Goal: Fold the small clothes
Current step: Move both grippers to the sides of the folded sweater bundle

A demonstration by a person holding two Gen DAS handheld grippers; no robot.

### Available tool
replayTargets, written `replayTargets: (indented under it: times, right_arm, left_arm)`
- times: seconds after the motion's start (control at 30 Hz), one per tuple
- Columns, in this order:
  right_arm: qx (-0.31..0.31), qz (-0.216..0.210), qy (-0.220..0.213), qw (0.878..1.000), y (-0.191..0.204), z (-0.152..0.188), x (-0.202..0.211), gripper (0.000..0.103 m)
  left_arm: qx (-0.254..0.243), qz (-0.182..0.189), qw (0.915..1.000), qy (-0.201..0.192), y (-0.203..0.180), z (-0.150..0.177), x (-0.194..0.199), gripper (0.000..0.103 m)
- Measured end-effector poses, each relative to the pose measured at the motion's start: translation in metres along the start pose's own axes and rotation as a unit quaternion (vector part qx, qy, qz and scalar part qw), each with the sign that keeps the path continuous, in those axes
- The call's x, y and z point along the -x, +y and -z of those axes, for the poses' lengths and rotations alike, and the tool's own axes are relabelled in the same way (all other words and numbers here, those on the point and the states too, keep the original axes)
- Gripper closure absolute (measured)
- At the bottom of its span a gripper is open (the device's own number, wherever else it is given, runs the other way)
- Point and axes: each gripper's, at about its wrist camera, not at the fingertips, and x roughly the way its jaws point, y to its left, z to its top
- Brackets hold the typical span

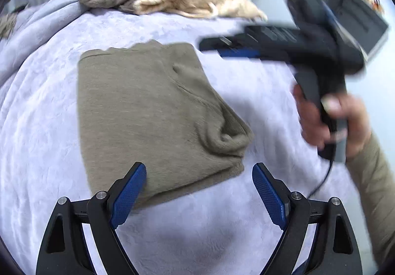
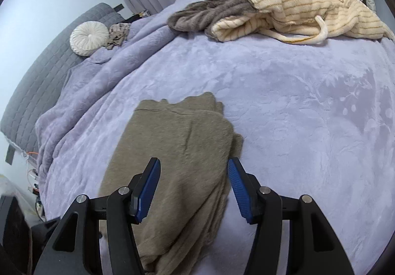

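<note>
A folded olive-brown garment (image 1: 148,107) lies flat on the lavender blanket (image 1: 44,127), one corner bunched up on its right side. In the left wrist view, my left gripper (image 1: 198,166) hovers open over the garment's near edge, nothing pressed between its blue pads. A person's hand (image 1: 345,122) holds my right gripper (image 1: 217,48), blurred, above the blanket to the right of the garment. In the right wrist view the right gripper (image 2: 193,161) is open above the garment (image 2: 177,146), whose fabric lies below the fingers, apart from the pads.
A heap of cream striped and grey fluffy clothes (image 2: 284,15) lies at the far side of the bed (image 1: 172,1). A round white cushion (image 2: 88,38) and a grey quilted panel (image 2: 37,72) are at the left. Curtains hang behind.
</note>
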Motion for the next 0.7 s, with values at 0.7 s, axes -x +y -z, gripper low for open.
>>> replayTargets:
  times: [0.7]
  right_arm:
    - [0.035,-0.025,0.044,0.998,0.047,0.099,0.004,0.053]
  left_arm:
    - [0.110,-0.091,0.9893,0.026,0.071,0.009,-0.035,0.014]
